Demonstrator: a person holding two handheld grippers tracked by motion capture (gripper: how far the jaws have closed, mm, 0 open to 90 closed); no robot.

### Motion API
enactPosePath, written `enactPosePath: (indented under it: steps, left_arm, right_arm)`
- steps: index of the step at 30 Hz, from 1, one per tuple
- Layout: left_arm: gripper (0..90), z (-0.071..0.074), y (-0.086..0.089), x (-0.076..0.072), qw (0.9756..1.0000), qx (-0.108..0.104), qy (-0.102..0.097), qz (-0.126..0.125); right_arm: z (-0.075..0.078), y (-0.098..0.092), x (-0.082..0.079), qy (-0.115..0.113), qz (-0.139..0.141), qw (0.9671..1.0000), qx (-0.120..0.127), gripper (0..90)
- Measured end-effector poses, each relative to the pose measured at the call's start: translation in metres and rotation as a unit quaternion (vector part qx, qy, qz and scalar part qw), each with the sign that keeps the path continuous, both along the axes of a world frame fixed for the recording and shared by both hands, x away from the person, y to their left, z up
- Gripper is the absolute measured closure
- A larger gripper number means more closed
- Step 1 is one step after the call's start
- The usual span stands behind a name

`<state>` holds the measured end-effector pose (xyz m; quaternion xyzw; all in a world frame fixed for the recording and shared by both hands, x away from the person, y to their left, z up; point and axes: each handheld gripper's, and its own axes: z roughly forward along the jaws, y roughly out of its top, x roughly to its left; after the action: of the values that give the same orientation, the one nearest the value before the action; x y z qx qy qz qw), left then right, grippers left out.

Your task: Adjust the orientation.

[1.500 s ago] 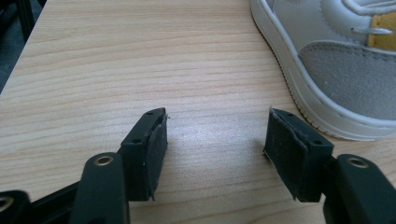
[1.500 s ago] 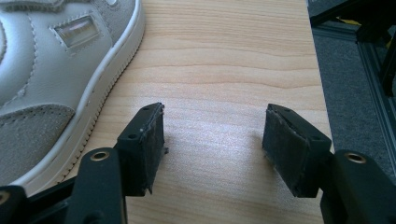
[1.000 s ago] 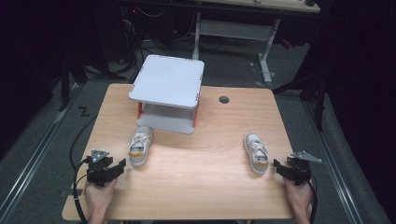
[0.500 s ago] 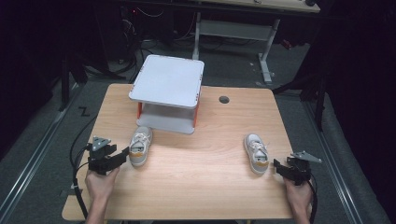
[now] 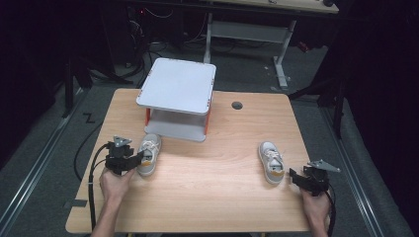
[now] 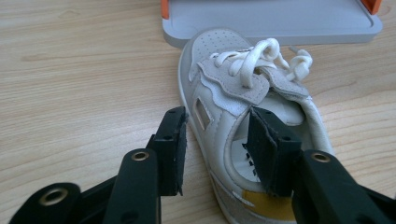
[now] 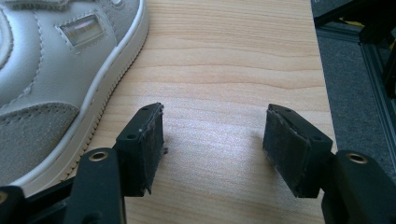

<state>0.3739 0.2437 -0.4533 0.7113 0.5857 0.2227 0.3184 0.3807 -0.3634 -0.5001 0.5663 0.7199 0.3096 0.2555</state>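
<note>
Straddling the left shoe's side wall, left gripper was open, ungripped; right gripper gaped empty beside right shoe.

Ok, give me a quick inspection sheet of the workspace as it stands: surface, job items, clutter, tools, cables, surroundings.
Surface: wooden table, bare between the shoes; round hole near the far edge.
Job's things: left shoe upright, toe close to the grey two-tier shelf; right shoe upright near the right edge.
Clutter: nothing seen.
Tools: left tool open, one jaw outside the left shoe's side wall, the other inside its opening, not yet closed. Right tool open over bare wood, beside the right shoe, not touching it.
Cables: black cable trails from the left tool over the table's left edge.
Surroundings: dark floor, desk frame behind the table.
</note>
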Motion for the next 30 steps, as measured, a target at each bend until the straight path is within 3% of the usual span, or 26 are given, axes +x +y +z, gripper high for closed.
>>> enactPosePath:
  steps: [5,8,9,13,16,23,25,30]
  left_arm:
    - [60.8,-0.001,0.001,0.003,0.9998,-0.014,0.012,-0.007]
    - [61.8,-0.001,-0.005,0.006,0.9997,0.004,0.015,-0.017]
    - [62.2,-0.001,-0.008,0.007,0.9995,0.024,0.013,-0.017]
    - [68.8,-0.002,-0.007,0.006,0.9995,0.028,0.008,-0.012]
    - [75.7,-0.001,-0.007,0.003,0.9989,0.047,0.001,-0.009]
    - [83.4,0.005,-0.007,0.000,0.9988,0.047,-0.009,-0.012]
    - [84.8,0.009,-0.007,-0.003,0.9992,0.036,-0.011,-0.015]
    - [85.1,0.019,-0.018,-0.009,0.9985,0.037,-0.027,-0.030]
  right_arm:
    - [0.000,0.000,0.000,0.000,0.000,1.0000,0.000,38.0]
    - [0.000,0.000,0.000,0.000,0.000,1.0000,0.000,38.0]
    - [0.000,0.000,0.000,0.000,0.000,1.0000,0.000,38.0]
    - [0.000,0.000,0.000,0.001,-0.001,1.0000,0.001,38.0]
    - [0.000,0.000,0.000,0.000,0.000,1.0000,0.001,37.9]
    - [0.000,0.000,0.000,0.001,-0.001,1.0000,0.002,37.9]
    - [0.000,0.000,0.000,0.001,0.000,1.0000,0.002,37.8]
    - [0.000,0.000,0.000,0.001,0.000,1.0000,0.002,37.6]
